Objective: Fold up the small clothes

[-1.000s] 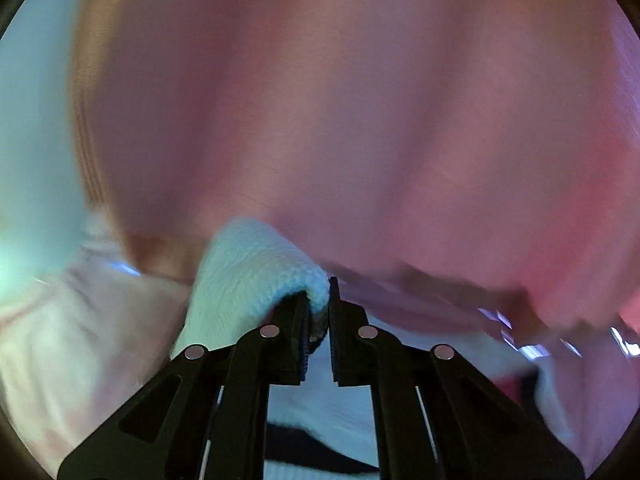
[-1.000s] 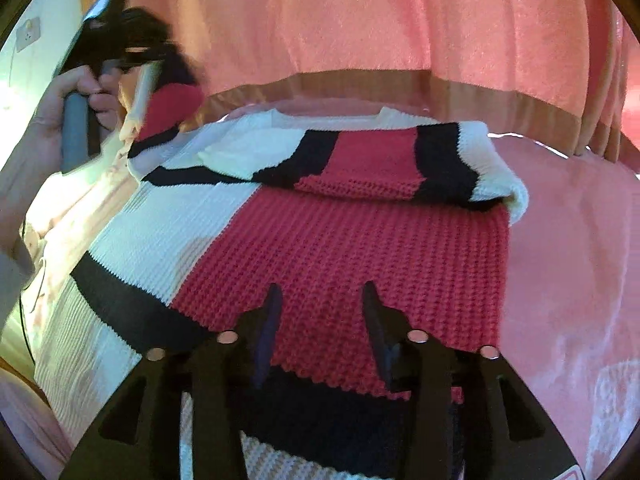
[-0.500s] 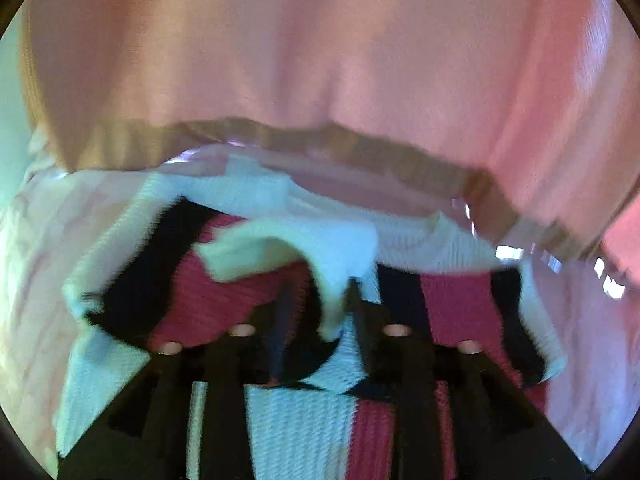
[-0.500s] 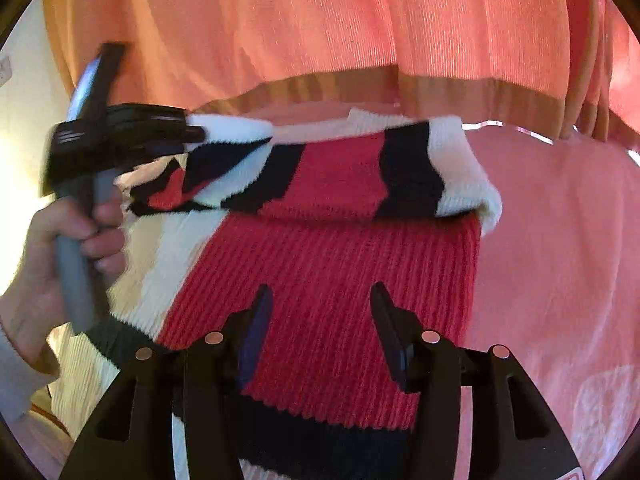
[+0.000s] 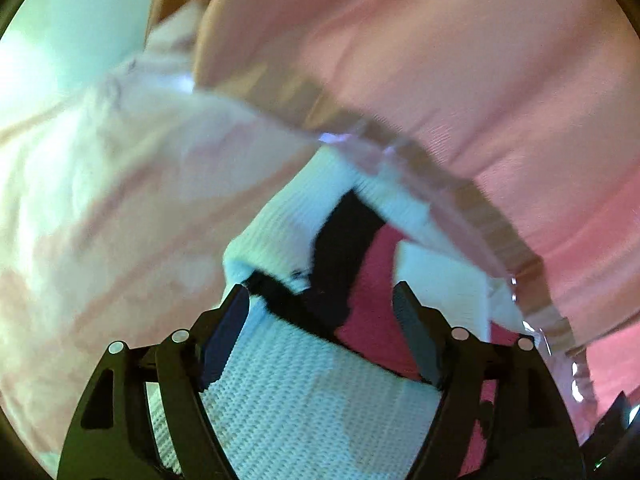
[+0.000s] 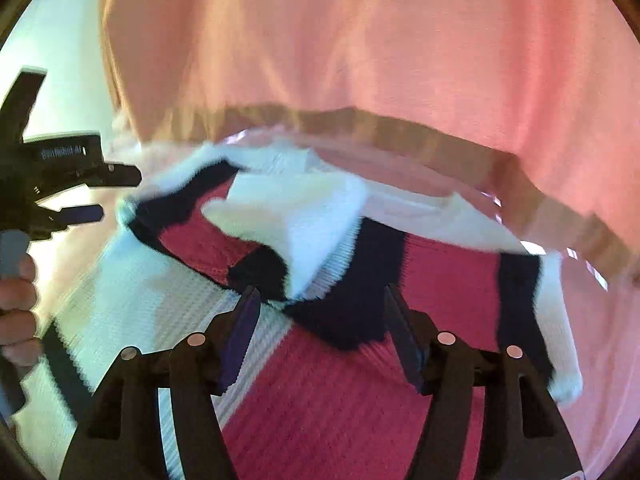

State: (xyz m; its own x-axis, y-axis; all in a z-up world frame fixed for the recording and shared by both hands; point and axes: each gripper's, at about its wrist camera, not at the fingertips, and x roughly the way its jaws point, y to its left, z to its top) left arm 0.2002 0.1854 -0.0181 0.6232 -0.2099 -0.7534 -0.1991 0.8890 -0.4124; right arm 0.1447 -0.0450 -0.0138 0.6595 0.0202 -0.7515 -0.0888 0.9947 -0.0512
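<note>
Both tongs open, empty: striped knit sweater (image 6: 360, 380) lies flat on pink bed (image 6: 600, 360), sleeves folded across at 12 o'clock of right tongs (image 6: 322, 330), long axis running 9-3; left tongs (image 5: 320, 320) over its white edge, nearer the sleeve cuff.

Both fisheye views are warmly lit and tinted pink, with blown-out pale brightness at the far left. Motion blur smears nearly everything beyond the tongs; only the knit lying between them is fairly sharp. Edges bow strongly, and dark vignetting rings the corners.
</note>
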